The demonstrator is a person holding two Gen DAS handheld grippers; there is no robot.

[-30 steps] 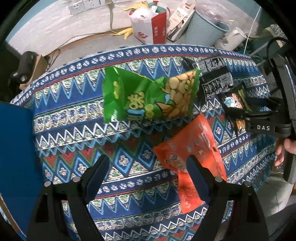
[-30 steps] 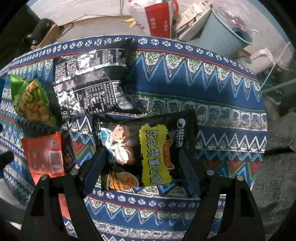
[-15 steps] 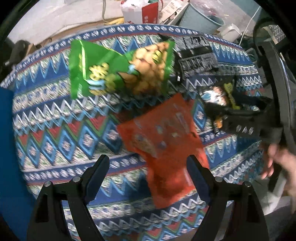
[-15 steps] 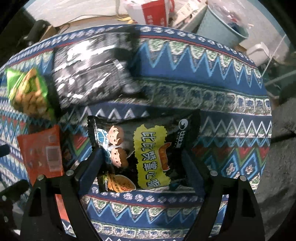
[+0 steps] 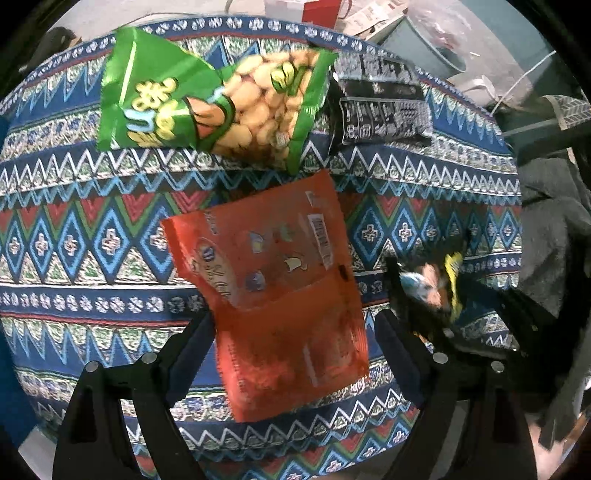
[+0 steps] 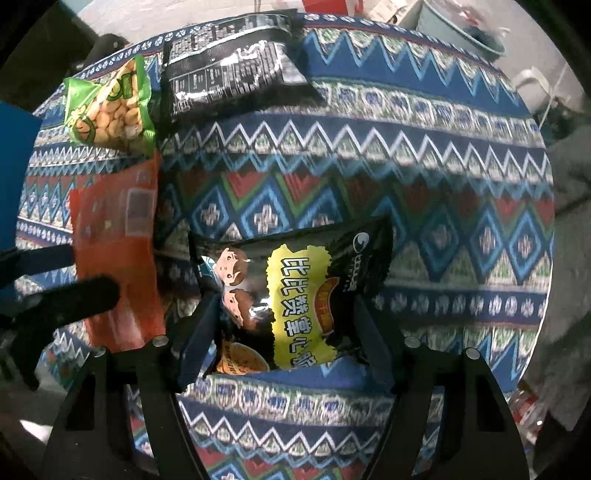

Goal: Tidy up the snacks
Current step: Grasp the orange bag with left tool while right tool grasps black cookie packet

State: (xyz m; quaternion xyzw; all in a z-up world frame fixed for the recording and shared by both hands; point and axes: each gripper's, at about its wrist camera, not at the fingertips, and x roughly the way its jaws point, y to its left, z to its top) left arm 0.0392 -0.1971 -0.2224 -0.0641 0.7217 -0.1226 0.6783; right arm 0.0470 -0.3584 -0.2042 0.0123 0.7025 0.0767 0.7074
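An orange snack bag (image 5: 284, 291) lies on the patterned tablecloth (image 5: 74, 236), its near end between the open fingers of my left gripper (image 5: 295, 354). A green peanut bag (image 5: 207, 99) and a black bag with white print (image 5: 380, 107) lie beyond it. In the right wrist view, a black bag with a yellow label (image 6: 295, 295) lies with its near end between the open fingers of my right gripper (image 6: 284, 343). The orange bag (image 6: 118, 251), green bag (image 6: 110, 110) and black printed bag (image 6: 229, 74) show to the left and beyond. The left gripper's fingers (image 6: 74, 299) show at the left edge.
The table's front edge (image 5: 295, 454) is close below the left gripper. A blue surface (image 6: 14, 147) stands at the left. Behind the table are a pale blue bin (image 5: 432, 44) and a red and white bag (image 5: 325, 7) on the floor.
Both grippers have moved forward and closer to the table. The orange bag now reaches between the left fingers and the yellow-label bag between the right fingers. Both stay open.
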